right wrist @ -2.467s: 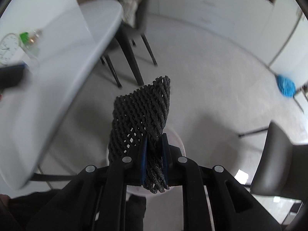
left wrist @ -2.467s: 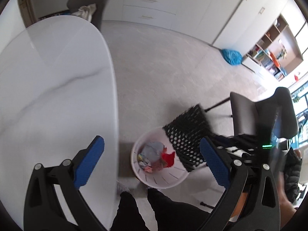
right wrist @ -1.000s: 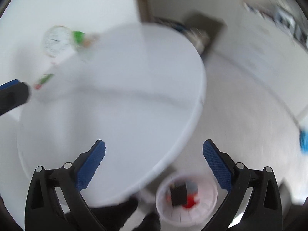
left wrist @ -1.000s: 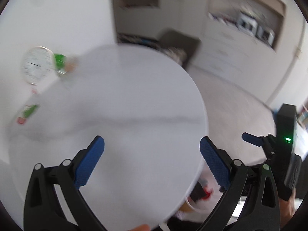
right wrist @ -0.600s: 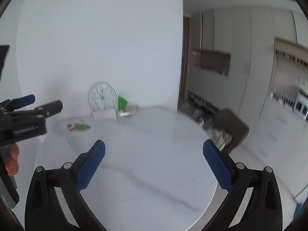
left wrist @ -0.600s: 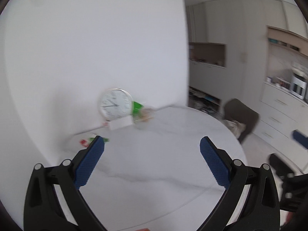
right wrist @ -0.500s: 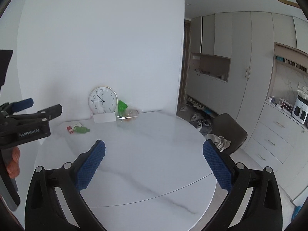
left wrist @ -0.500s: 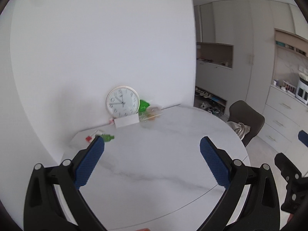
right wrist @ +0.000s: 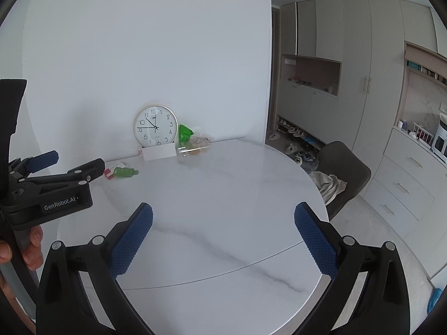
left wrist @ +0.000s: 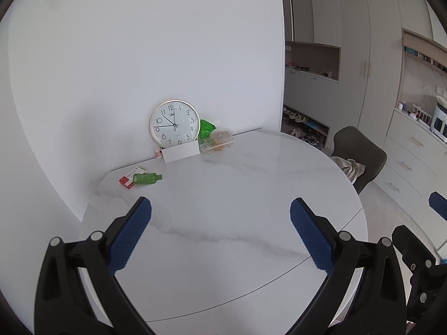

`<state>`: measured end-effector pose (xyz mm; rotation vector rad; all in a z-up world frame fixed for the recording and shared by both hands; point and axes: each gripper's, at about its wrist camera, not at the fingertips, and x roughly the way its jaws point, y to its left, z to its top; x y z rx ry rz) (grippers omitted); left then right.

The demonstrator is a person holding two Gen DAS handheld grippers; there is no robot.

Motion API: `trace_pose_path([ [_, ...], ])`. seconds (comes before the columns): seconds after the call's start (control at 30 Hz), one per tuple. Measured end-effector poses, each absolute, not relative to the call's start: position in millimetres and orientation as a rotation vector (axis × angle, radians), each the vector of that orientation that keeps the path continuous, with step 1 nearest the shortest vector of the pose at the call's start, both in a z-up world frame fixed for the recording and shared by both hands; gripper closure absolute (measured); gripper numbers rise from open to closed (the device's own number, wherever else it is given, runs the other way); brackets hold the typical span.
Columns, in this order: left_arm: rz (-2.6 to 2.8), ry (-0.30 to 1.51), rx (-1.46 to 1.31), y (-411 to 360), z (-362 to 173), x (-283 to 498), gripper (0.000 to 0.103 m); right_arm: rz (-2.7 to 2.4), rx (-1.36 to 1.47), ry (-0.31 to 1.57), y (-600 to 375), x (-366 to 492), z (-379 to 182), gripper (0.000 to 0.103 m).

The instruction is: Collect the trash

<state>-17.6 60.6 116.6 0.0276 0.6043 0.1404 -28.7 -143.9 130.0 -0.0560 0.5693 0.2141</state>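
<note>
A round white marble table (left wrist: 223, 223) stands against a white wall (left wrist: 139, 55). A wall clock (left wrist: 174, 124) leans on that wall behind a small white card (left wrist: 181, 153). A dark chair (left wrist: 360, 153) with a pale cloth (left wrist: 352, 167) draped on it sits by grey cabinets (left wrist: 349, 69).

Both views sharp, no motion blur. Even, soft daylight, bright overall. White wall (left wrist: 139, 55) near overexposed; faint sheen on marble table (left wrist: 223, 209). Strong fisheye bending at edges, black vignette in corners. Shadows weak, diffuse.
</note>
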Motion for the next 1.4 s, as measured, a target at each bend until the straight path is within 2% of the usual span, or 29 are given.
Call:
trace_pose_path([
  [1.4,0.102,0.645,0.012,63,106,-6,0.008,0.193,-0.078,0.602,-141,-30,121,0.002],
])
